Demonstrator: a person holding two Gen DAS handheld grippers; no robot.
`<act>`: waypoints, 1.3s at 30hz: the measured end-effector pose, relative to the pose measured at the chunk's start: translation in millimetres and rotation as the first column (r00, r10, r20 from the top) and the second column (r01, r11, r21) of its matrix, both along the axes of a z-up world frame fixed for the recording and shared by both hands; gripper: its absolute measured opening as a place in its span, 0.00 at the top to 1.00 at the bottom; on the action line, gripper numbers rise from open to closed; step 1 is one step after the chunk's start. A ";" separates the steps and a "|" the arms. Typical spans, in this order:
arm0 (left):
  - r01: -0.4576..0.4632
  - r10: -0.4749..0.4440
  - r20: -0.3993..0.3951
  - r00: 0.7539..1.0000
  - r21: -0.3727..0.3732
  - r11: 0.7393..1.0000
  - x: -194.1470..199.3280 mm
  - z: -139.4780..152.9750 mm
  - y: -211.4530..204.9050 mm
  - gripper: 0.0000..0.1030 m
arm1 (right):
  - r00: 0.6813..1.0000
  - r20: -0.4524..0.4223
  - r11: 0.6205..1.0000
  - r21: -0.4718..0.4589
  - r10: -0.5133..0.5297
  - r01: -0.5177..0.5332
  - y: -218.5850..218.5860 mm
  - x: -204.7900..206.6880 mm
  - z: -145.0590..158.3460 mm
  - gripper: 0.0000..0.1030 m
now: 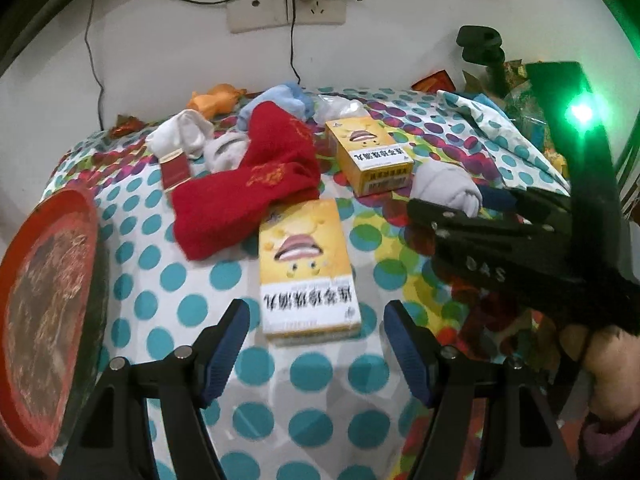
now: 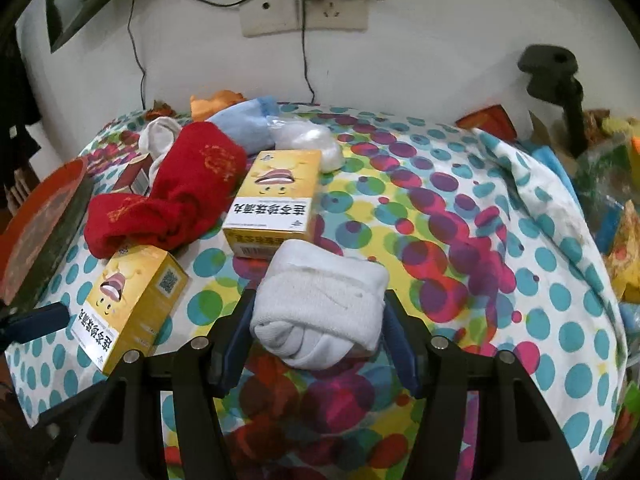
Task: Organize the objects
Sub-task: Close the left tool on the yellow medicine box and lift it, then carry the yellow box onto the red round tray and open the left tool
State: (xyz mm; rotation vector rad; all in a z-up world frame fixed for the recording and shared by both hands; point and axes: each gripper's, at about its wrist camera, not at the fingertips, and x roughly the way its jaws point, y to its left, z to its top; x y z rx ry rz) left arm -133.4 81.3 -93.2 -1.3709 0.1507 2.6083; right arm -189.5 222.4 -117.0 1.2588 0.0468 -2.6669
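Observation:
My left gripper (image 1: pixel 316 316) is open over the polka-dot cloth (image 1: pixel 168 280). The near end of a yellow medicine box (image 1: pixel 308 264) lies flat between its blue fingertips, with a gap on each side. A second yellow box (image 1: pixel 368 152) stands further back, beside a red sock (image 1: pixel 256 188). My right gripper (image 2: pixel 316 320) is shut on a rolled white sock (image 2: pixel 320 304), with both pads pressed into its sides. In the left wrist view that gripper (image 1: pixel 452 200) reaches in from the right with the sock (image 1: pixel 444 188). The two boxes (image 2: pixel 132 300) (image 2: pixel 276 196) also show in the right wrist view.
A round red tin (image 1: pixel 44 320) sits at the table's left edge. White socks (image 1: pixel 184 136), a blue sock (image 1: pixel 288 100) and an orange item (image 1: pixel 220 100) lie at the back. Cables hang from a wall socket (image 1: pixel 280 8). A black stand (image 2: pixel 560 80) and colourful clutter (image 2: pixel 616 208) fill the right.

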 end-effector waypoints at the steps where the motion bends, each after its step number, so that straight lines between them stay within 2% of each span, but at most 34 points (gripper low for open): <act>1: -0.010 0.010 0.002 1.000 -0.006 1.000 -4.4 -1.8 -0.8 0.30 | 1.000 0.002 1.000 -0.003 0.000 0.000 0.2 -0.3 -0.3 0.44; 5: -0.011 0.011 0.020 1.000 -0.013 1.000 -15.9 -10.4 -2.6 0.30 | 1.000 0.000 1.000 0.003 -0.001 0.001 0.9 -0.7 -1.2 0.44; 9: 0.028 -0.028 0.026 0.999 -0.018 0.999 -20.2 -18.4 -2.0 0.30 | 1.000 0.000 1.000 0.011 -0.003 0.003 -0.2 -0.3 -1.3 0.44; 12: 0.029 -0.029 -0.004 1.000 -0.025 0.999 -21.3 -18.9 -4.3 0.30 | 1.000 0.001 1.000 0.022 -0.003 0.003 -2.4 -0.4 -1.3 0.43; 16: 0.026 -0.027 0.013 1.000 0.017 1.000 -29.1 -24.4 -10.6 0.31 | 1.000 0.022 1.000 0.019 -0.005 0.005 -2.4 -3.8 -4.0 0.43; 18: 0.018 -0.018 0.002 1.000 0.045 0.999 -29.1 -23.2 -14.3 0.47 | 1.000 0.021 1.000 0.023 -0.007 0.006 -3.2 -3.5 -4.0 0.43; 19: 0.015 -0.015 -0.007 1.000 0.039 0.999 -28.8 -22.4 -15.5 0.50 | 1.000 0.021 1.000 0.023 -0.007 0.007 -3.0 -3.5 -4.0 0.43; 26: 0.043 -0.044 0.002 0.999 0.062 0.997 -17.9 -16.6 -19.6 0.50 | 1.000 0.021 0.999 0.044 -0.013 0.012 -6.5 -4.6 -4.4 0.43; 32: 0.077 -0.076 -0.027 0.997 0.021 0.997 1.5 -8.5 -21.6 0.50 | 1.000 0.021 0.998 0.059 -0.015 0.014 -8.2 -5.1 -4.7 0.43; 39: 0.067 -0.069 -0.058 0.996 -0.041 0.997 18.4 0.5 -35.6 0.50 | 1.000 0.022 0.997 0.077 -0.020 0.019 -9.6 -5.5 -4.4 0.43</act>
